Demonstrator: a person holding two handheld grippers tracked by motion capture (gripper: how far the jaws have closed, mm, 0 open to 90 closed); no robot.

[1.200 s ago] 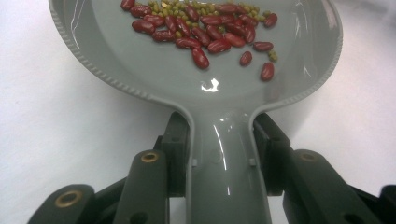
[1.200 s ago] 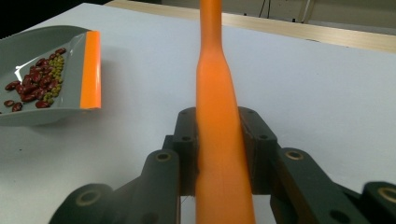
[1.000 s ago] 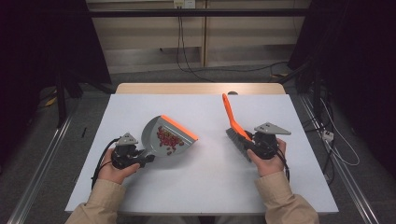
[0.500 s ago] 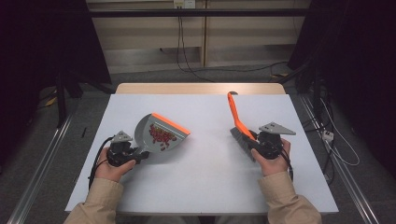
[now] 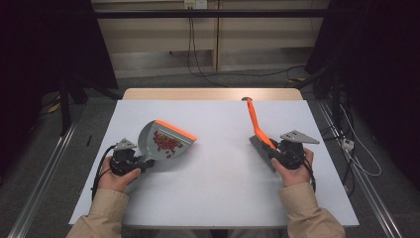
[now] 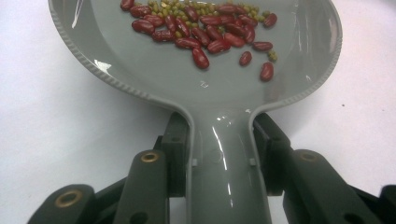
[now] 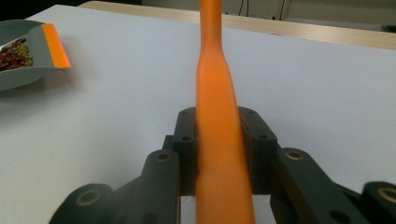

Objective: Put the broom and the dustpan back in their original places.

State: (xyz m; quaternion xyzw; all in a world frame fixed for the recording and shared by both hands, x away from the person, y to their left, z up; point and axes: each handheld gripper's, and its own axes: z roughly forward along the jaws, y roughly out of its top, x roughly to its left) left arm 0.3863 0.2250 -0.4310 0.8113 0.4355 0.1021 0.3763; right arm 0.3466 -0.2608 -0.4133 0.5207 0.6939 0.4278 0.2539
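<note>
Dustpan (image 6: 205, 79), grey with orange lip, holds red beans (image 6: 205, 32) and small green ones ahead of the left gripper (image 5: 130, 159), whose jaws clamp its handle from both sides; pan looks held level, likely to keep the load in. Right gripper (image 5: 282, 154): jaws closed on the orange brush (image 7: 219, 140) handle, which runs on past them, bristles beside them. No legible writing.

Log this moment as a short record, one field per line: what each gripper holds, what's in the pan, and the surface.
left gripper: shut on the dustpan handle
dustpan: grey with an orange front lip, pan pointing away from the person
contents: red beans mixed with small green beans, piled toward the lip
right gripper: shut on the brush
brush: orange handle pointing toward the table's far edge, bristles near the gripper
table: white top
</note>
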